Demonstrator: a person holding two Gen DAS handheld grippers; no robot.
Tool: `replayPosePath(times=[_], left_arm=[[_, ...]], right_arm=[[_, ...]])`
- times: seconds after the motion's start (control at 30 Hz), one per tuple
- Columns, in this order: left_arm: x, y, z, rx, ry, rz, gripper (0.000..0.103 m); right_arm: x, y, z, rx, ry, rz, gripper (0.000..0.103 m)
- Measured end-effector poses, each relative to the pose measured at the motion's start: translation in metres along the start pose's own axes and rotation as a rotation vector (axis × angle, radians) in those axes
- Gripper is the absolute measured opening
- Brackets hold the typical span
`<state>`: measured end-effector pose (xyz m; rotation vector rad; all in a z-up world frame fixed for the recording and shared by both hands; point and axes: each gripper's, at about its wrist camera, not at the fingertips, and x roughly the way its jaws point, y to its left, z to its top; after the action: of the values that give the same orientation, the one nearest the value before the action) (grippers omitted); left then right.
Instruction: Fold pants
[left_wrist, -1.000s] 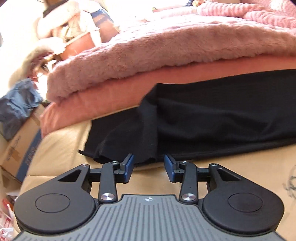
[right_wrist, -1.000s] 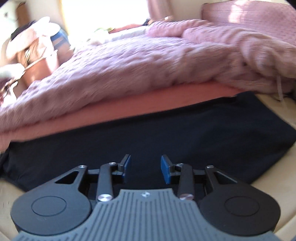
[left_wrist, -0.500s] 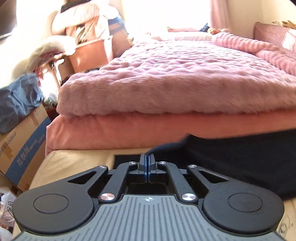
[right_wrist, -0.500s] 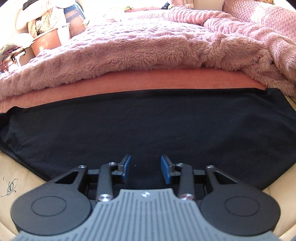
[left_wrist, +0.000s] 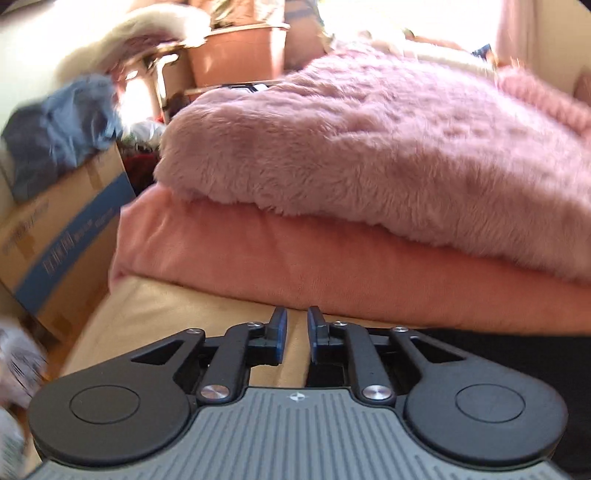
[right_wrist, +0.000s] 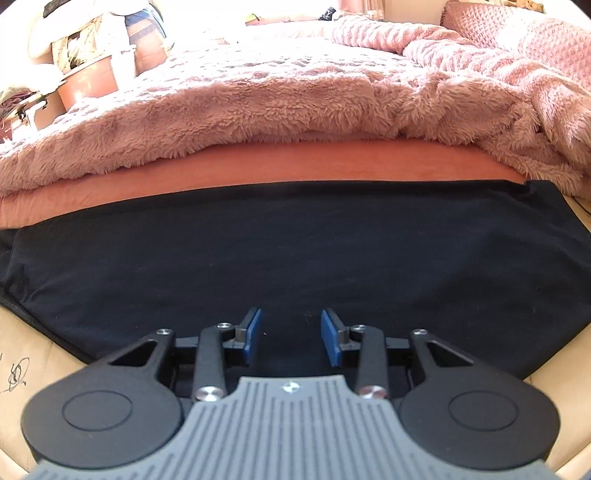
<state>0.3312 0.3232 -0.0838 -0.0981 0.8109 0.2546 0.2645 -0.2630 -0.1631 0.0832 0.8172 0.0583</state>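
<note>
Pants beneath wide-parted right fingers; left fingers narrowly apart, empty.

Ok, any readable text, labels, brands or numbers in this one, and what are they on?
No text can be read.
Cardboard box: print on its blue band and brown side, too blurred to read.
Beige sheet: a dark scribble, not legible as words.
Left tongs and right tongs: a small round emblem on each grey body, no letters.
</note>
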Motion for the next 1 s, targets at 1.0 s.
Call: replayPosePath(times=[1.0], left_arm=[[0.012,0.017,-0.059,-0.590,0.100,-0.143,0.000]], right_arm=[[-0.063,0.032,-0.051,-0.471,0.102,-0.062,0.032]])
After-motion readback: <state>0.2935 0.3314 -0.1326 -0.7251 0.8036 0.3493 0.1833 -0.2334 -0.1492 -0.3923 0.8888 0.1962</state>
